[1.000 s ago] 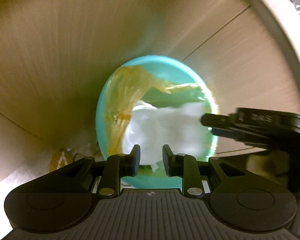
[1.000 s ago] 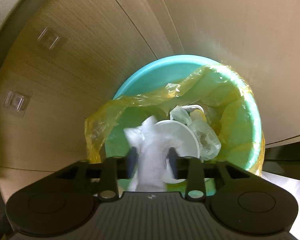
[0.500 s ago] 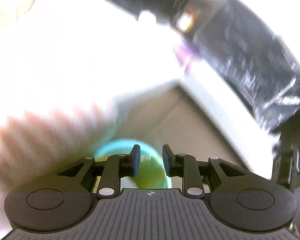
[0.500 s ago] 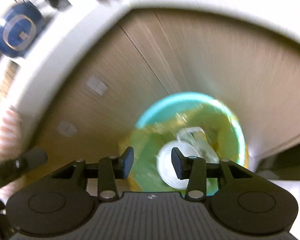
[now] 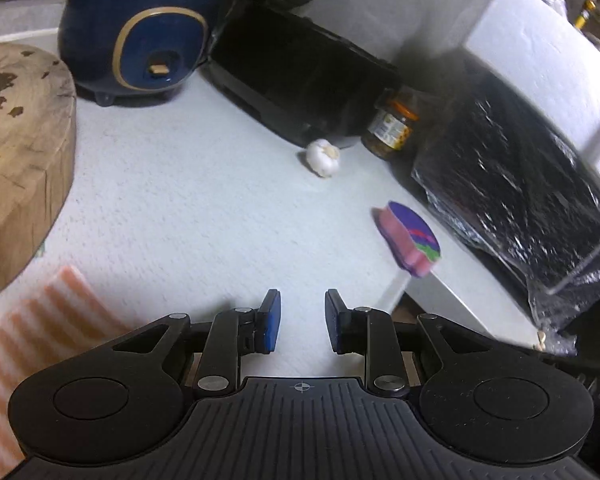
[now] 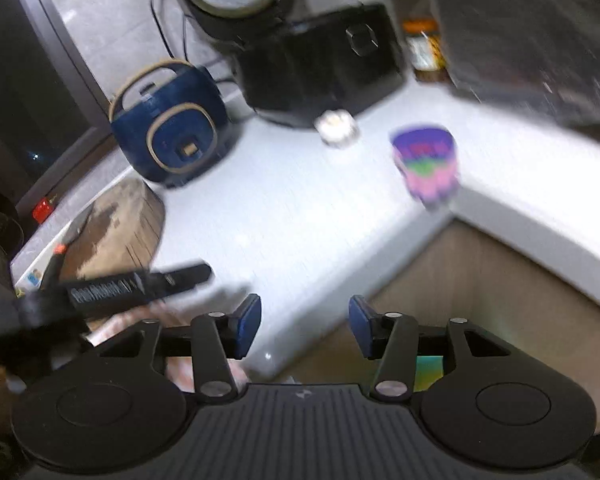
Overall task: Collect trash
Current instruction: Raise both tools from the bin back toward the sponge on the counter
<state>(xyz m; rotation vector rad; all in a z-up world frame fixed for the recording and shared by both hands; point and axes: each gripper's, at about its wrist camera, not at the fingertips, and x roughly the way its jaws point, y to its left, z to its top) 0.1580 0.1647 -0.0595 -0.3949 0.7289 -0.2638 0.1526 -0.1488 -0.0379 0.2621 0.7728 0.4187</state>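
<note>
Trash: colourful purple-and-pink cup (image 5: 410, 240) lying near the counter's front edge, blurred in both views; print not legible.
Left gripper (image 5: 302, 322): jaws parted a little, nothing between the blue pads, only bare counter behind the gap.
Right gripper (image 6: 304, 328): jaws released and empty, just been opening wider; gap frames the counter edge.
Counter (image 5: 188, 208): white, textured; front edge and wood-grain cabinet (image 6: 480, 288) below seen from the right wrist.
Bin: sliver of teal and yellow (image 6: 430, 372) behind the right finger linkage, mostly hidden.
Garlic bulb (image 5: 322, 156): just in front of the black appliance (image 5: 300, 76).
Jar (image 5: 392, 126): orange lid, label unreadable, beside the appliance.
Blue cooker (image 5: 136, 36): at the back, top cut off in the left view.
Wooden block (image 5: 16, 132): left, partly out of frame.
Striped cloth (image 5: 32, 344): orange-white, half hidden by the gripper body.
Foil-wrapped bulk (image 5: 520, 200): right, dark, blurred; contents indistinguishable.
</note>
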